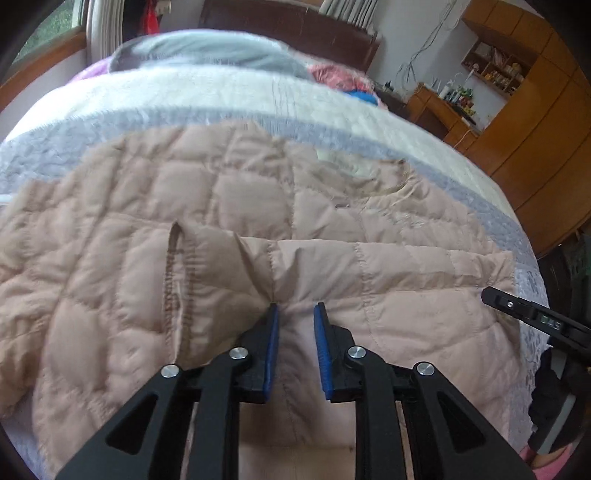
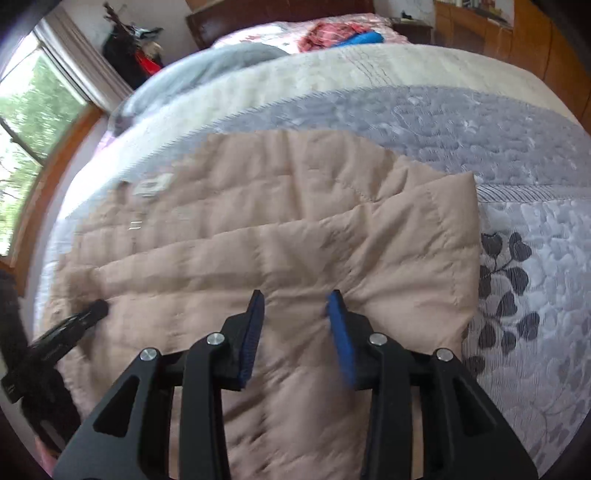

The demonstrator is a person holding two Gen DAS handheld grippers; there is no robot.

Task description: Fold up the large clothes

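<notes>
A large beige quilted jacket [image 1: 184, 184] lies spread over the bed, with its near edge folded up over itself. My left gripper [image 1: 297, 306] is shut on that lifted edge; the cloth puckers at its blue pads [image 1: 272, 332]. A stitched pocket slit [image 1: 177, 277] lies to the left of it. My right gripper [image 2: 297, 295] grips the same edge of the jacket [image 2: 277, 192] near its right corner, where folds gather at the right pad. The left gripper's fingers [image 2: 94, 310] show at the far left of the right wrist view. A white label [image 2: 151, 186] sits near the far edge.
The bed cover [image 2: 443, 122] is grey-lilac and cream, with dark leaf prints [image 2: 509, 280] at the right. A grey pillow [image 1: 207, 51] and red and blue clothes [image 2: 340, 31] lie by the dark headboard [image 1: 288, 22]. Wooden cabinets [image 1: 535, 110] stand right, a window [image 2: 22, 129] left.
</notes>
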